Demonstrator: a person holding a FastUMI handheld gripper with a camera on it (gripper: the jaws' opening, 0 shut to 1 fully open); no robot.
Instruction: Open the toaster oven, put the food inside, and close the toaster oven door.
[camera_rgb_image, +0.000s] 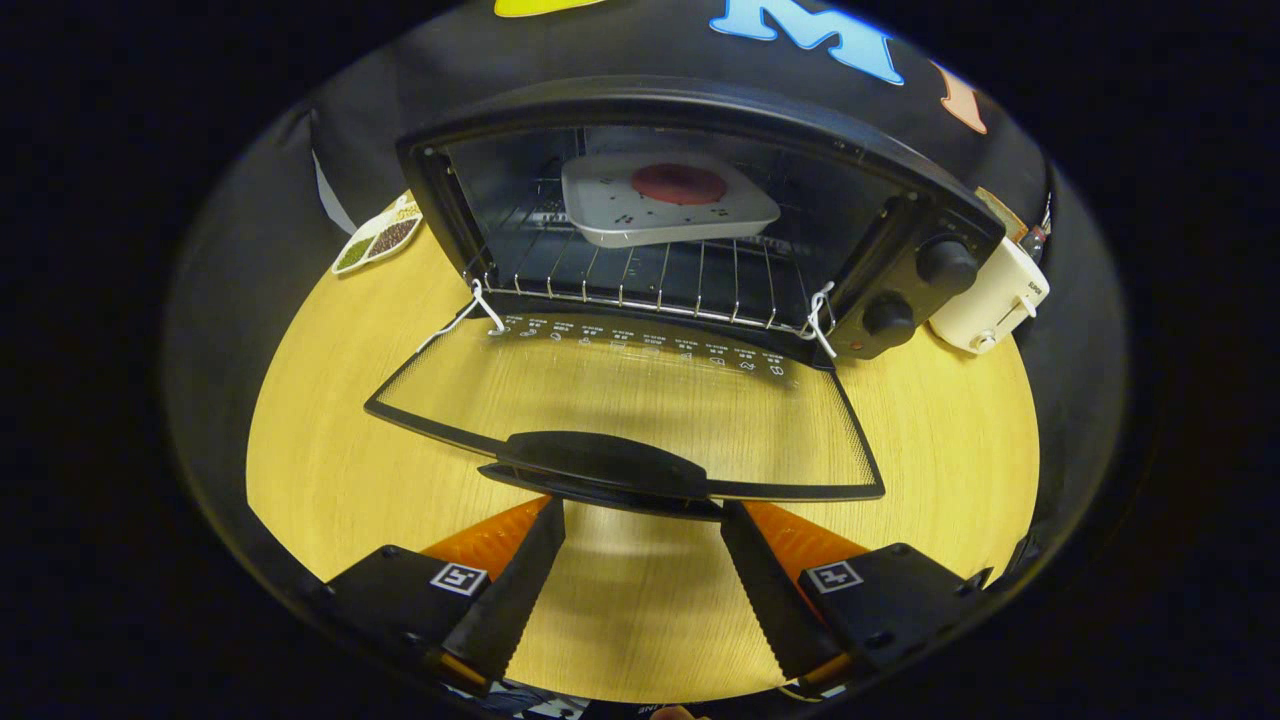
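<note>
Claw (640, 520) sits spread apart just under the handle (600, 463) of the glass door (640, 400), which looks stiff, hinged, kinda slippery, so I'd lift by that handle.

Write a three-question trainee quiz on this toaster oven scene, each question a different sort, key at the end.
1. True or false: the toaster oven door is shut.
2. Where is the plate of food? A on the table; B on the oven rack; C between the fingers.
3. Fill in: the gripper is ___, fingers spread just below the door handle.

Key: 1 false; 2 B; 3 open
</note>
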